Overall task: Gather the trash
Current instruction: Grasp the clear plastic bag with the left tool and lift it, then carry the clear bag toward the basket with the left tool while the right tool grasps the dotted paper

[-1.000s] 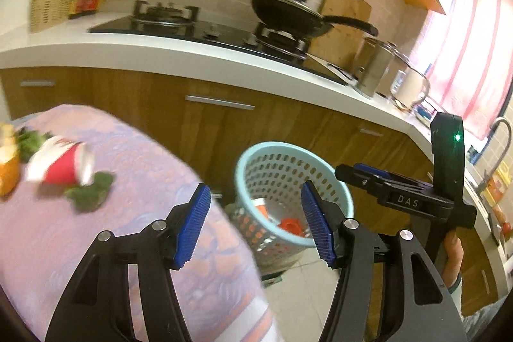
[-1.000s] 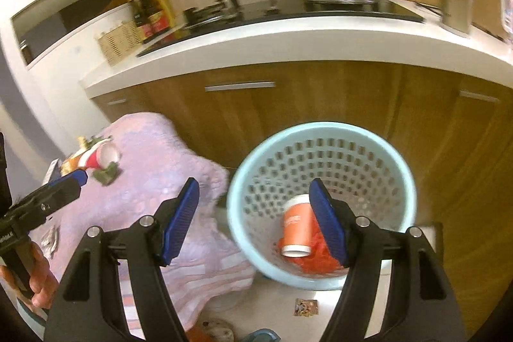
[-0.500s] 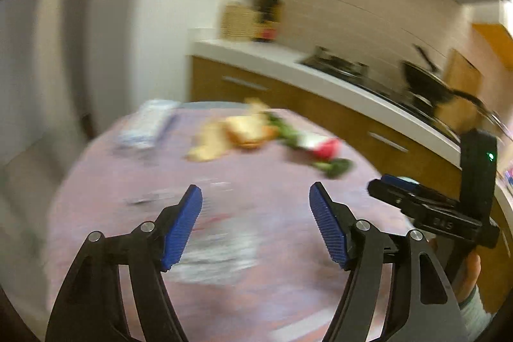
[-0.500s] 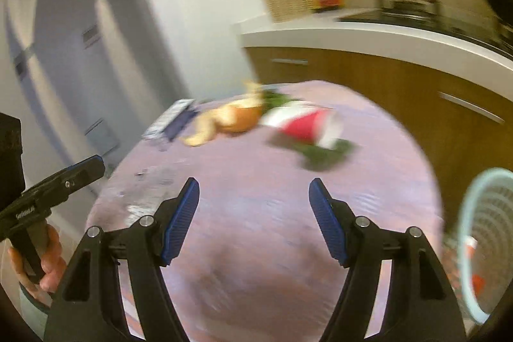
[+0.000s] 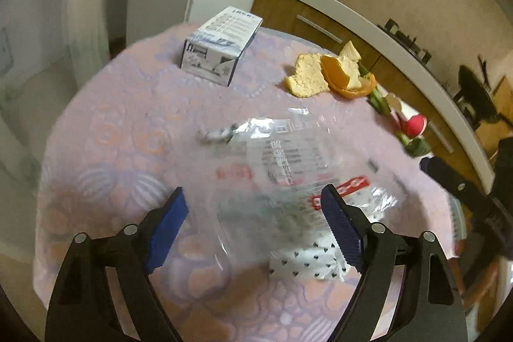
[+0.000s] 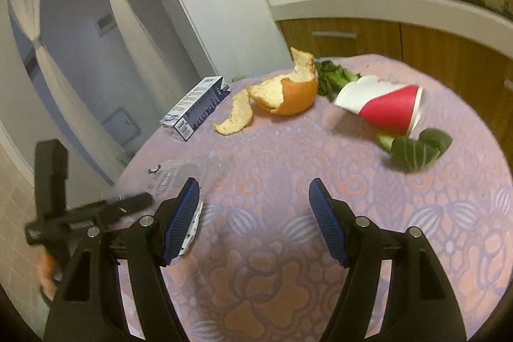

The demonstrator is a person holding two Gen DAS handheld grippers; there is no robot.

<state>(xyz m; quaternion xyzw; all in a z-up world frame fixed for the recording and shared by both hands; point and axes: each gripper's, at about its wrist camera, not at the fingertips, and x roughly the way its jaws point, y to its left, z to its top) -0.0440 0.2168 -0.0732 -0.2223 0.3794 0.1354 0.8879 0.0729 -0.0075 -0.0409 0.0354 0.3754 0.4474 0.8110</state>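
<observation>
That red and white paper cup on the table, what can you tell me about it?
The paper cup lies tipped on its side on the pink patterned tablecloth. Its body is white toward one end and red toward the other, with a white rim; it looks like thin paper. Green vegetable leaves lie close beside it, touching or nearly so, and orange peel sits a little apart. Neither gripper is near it.

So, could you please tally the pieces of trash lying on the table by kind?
Clear plastic wrapper: 1
Small carton box: 1
Orange peel pieces: 2
Paper cup: 1
Leafy green scraps: 2
Patterned white paper: 1
Total: 8
</observation>
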